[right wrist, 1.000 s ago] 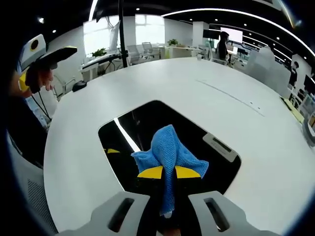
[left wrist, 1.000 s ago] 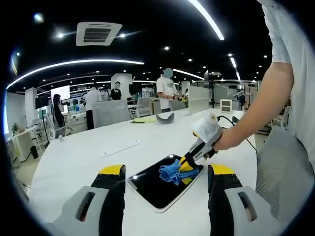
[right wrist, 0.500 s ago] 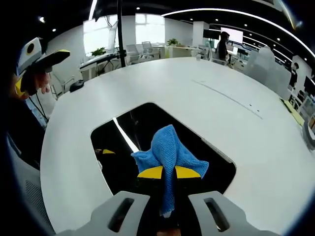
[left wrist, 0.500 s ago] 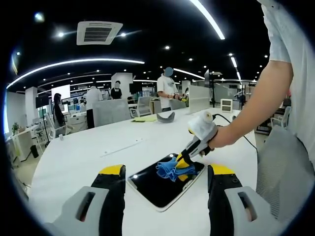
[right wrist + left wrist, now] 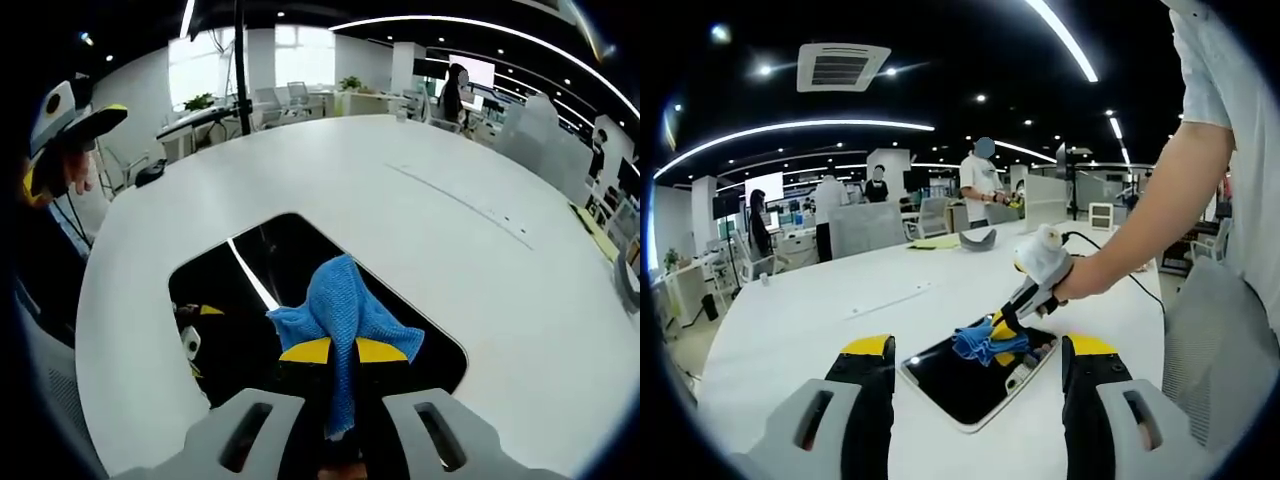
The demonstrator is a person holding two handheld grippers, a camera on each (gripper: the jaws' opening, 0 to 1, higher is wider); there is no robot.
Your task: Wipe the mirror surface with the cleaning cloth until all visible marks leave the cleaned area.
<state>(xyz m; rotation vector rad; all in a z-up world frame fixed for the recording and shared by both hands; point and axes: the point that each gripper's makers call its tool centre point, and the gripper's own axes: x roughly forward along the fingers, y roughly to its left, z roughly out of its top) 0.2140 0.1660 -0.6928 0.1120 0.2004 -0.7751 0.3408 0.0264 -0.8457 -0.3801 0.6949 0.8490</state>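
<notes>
Blue cloth pinched in right claw, pressed on flat-lying mirror; left claw open.

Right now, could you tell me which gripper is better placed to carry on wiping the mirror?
The right gripper: it is shut on the blue cloth over the mirror. The left gripper is open and holds nothing.

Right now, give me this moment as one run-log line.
right gripper: shut on blue cloth | cloth: on mirror | left gripper: open, off mirror
</notes>
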